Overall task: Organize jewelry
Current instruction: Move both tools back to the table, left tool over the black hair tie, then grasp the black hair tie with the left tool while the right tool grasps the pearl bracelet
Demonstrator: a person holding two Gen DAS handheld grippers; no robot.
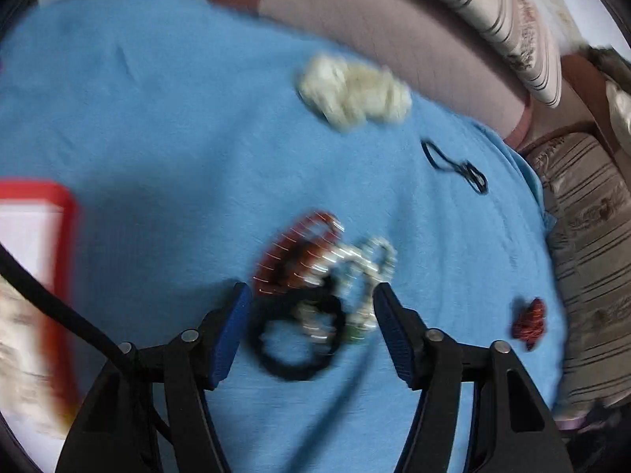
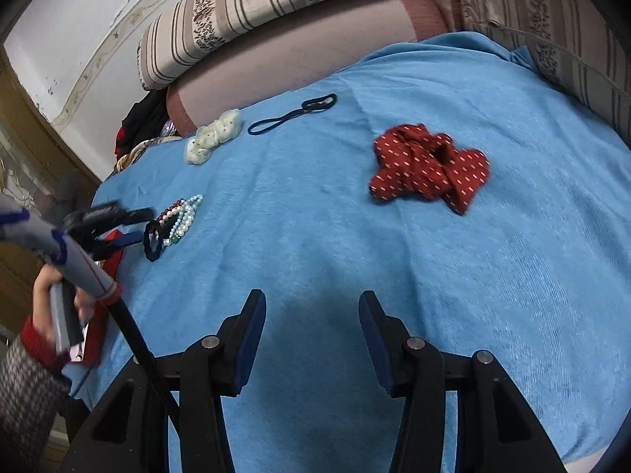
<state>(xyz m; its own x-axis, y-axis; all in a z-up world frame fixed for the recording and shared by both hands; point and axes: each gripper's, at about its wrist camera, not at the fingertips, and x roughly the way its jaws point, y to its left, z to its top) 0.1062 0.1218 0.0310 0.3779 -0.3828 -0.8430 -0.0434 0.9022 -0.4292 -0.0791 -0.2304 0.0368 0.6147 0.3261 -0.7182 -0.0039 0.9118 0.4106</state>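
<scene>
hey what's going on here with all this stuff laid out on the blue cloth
A person is sorting jewelry and hair accessories on a blue cloth, a hand-held gripper in each hand. The left hand-held gripper is open, poised over a cluster of bead bracelets and a black hair tie, holding nothing. The right hand-held gripper is open and empty over bare cloth. A red dotted scrunchie, a white scrunchie and a thin black band lie untouched.

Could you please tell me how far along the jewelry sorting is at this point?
Nothing looks sorted yet. The left claw is open over the bead bracelets and black hair tie, holding nothing. The cream scrunchie, thin black band and red scrunchie lie loose on the blue cloth.
</scene>
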